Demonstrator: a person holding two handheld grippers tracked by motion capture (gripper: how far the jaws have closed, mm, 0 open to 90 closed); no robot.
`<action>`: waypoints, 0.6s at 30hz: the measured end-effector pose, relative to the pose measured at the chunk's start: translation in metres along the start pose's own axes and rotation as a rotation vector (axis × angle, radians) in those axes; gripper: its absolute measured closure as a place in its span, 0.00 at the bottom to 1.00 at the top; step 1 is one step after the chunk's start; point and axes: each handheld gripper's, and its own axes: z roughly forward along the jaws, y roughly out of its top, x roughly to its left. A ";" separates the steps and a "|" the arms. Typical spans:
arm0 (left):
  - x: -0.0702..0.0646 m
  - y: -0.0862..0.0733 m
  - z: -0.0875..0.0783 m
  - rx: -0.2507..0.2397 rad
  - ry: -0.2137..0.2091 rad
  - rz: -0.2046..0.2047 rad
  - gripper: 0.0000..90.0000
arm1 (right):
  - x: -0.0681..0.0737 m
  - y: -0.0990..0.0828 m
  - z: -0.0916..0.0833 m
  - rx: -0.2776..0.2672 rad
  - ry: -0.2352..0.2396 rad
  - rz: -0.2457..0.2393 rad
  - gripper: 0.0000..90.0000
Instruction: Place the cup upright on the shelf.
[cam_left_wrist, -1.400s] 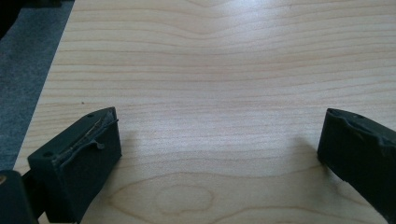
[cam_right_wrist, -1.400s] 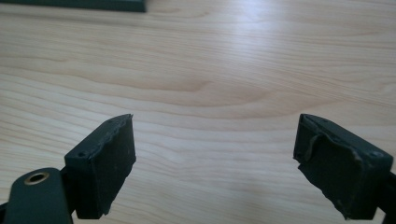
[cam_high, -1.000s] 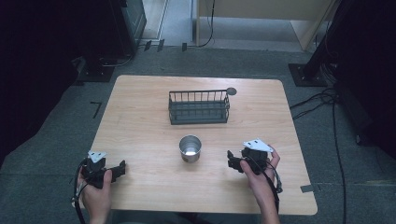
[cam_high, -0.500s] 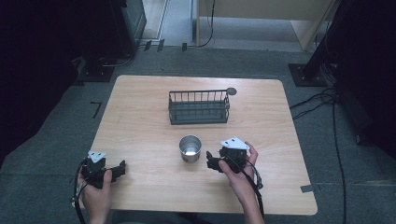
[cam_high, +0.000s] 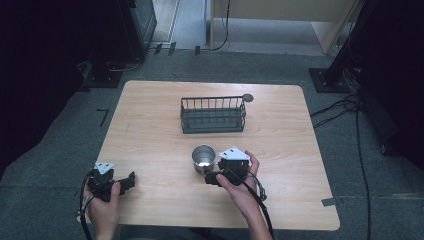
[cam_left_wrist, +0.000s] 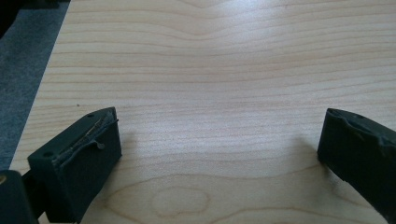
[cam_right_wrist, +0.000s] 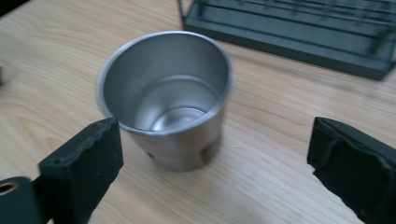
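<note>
- the right gripper (cam_high: 212, 177) sits just beside the steel cup (cam_high: 203, 157) near the middle of the wooden table (cam_high: 150, 125), held in the person's right hand (cam_high: 240, 187).
- in the right gripper view its jaws have just been opening and now stand wide apart; the steel cup (cam_right_wrist: 166, 98) stands upright ahead of them, closer to the left jaw than to the right.
- neither pad presses on the cup, though the left jaw overlaps the rim in that view and it is hard to say whether it brushes the wall.
- the cup is empty, its shiny inside showing a round base.
- behind the cup, farther across the table, stands a dark wire basket (cam_high: 213, 114); its low wall also crosses the top of the right gripper view (cam_right_wrist: 289, 44).
- a small dark disc (cam_high: 248, 97) lies on the table just beside the basket's far right corner.
- the left gripper (cam_high: 131, 180) rests near the table's near left edge, well apart from the cup, in the person's left hand (cam_high: 102, 200).
- in the left gripper view its jaws are spread wide over bare wood (cam_left_wrist: 210, 93), with nothing between them.
</note>
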 end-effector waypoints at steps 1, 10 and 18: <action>0.000 0.000 0.000 0.000 0.000 0.000 0.00 | 0.002 0.001 0.002 0.000 0.020 0.000 0.02; 0.000 0.000 0.000 0.000 0.000 0.000 0.00 | 0.020 0.007 0.022 0.018 0.014 -0.018 0.02; 0.000 0.000 0.000 -0.001 0.000 -0.001 0.00 | 0.027 0.005 0.039 0.031 -0.034 -0.024 0.02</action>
